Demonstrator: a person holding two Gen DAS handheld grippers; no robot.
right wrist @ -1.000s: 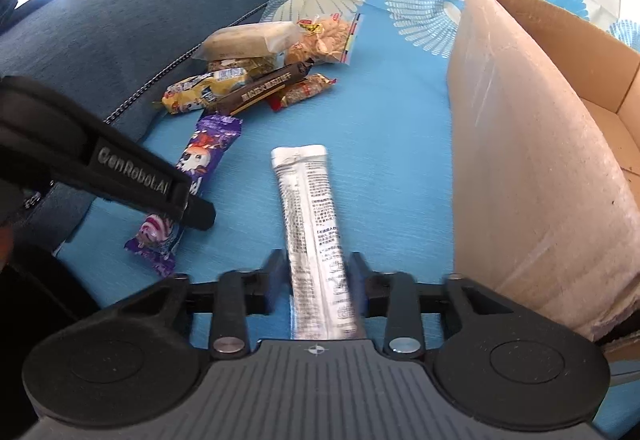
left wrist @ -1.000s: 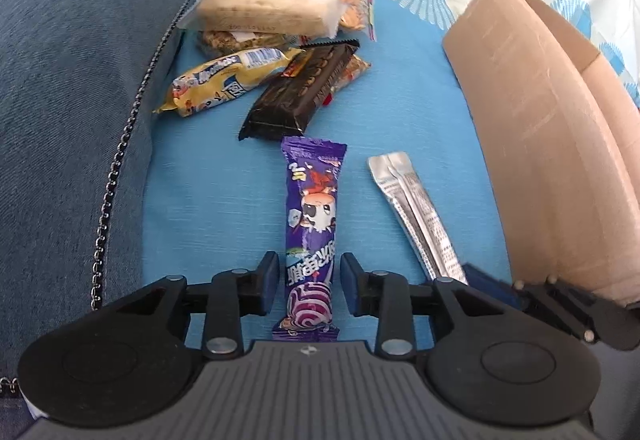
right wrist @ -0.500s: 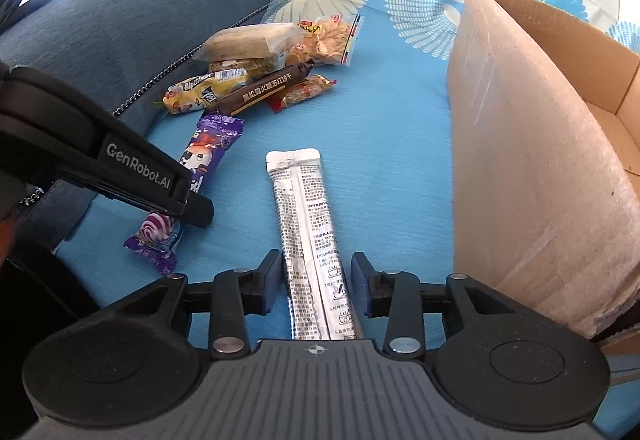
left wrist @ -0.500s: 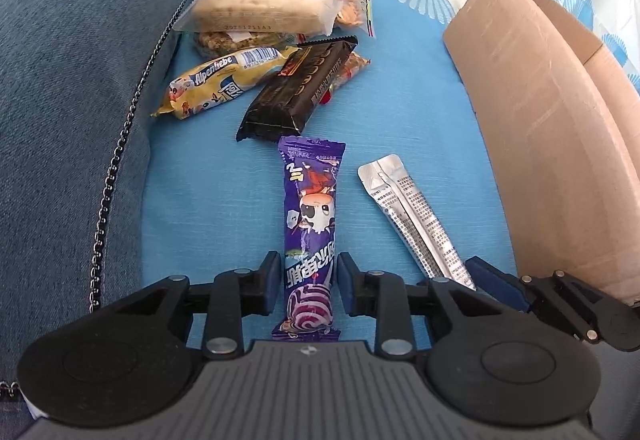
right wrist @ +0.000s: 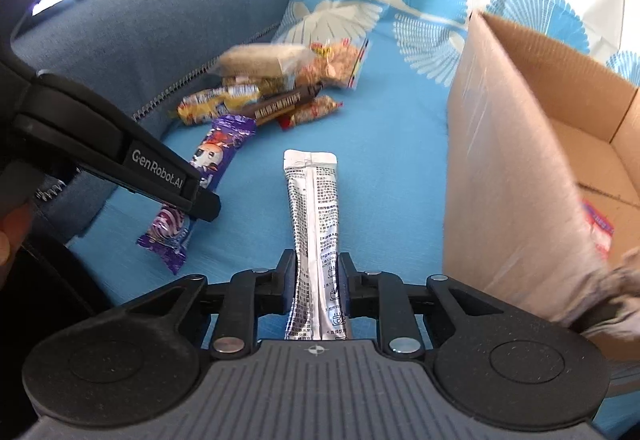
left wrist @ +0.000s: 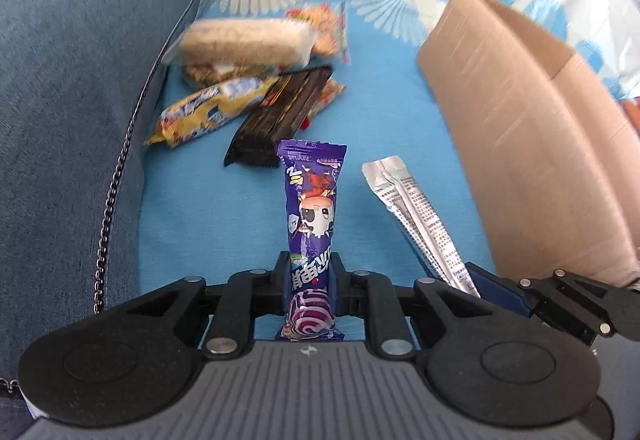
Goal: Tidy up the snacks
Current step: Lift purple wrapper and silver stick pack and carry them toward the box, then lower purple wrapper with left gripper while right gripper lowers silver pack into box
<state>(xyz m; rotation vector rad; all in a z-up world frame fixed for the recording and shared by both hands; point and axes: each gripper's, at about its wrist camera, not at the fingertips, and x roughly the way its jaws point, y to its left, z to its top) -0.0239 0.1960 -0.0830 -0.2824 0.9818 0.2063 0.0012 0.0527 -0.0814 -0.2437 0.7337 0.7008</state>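
Note:
A purple candy packet [left wrist: 314,200] lies lengthwise on the blue sheet, and its near end sits between the pads of my left gripper [left wrist: 310,268]. The jaws are closing and the pads press the wrapper. A silver stick sachet [right wrist: 314,208] lies the same way in my right gripper [right wrist: 316,268], whose jaws are also closing, with the pads squeezing the foil. In the right wrist view the left gripper's finger [right wrist: 200,200] crosses over the purple packet [right wrist: 218,156]. In the left wrist view the silver sachet [left wrist: 412,208] shows to the right.
A heap of snacks lies further back: a pale cracker pack [left wrist: 244,42], a yellow candy packet [left wrist: 208,112] and a black bar [left wrist: 280,116]. An open cardboard box [right wrist: 512,160] stands on the right with a red-and-white packet [right wrist: 598,228] inside. A blue sofa cushion [left wrist: 72,80] borders the left.
Both pairs of jaws have narrowed from a loose straddle onto their packets. The purple packet and the silver sachet are now pinched. Neither hand has shifted much.

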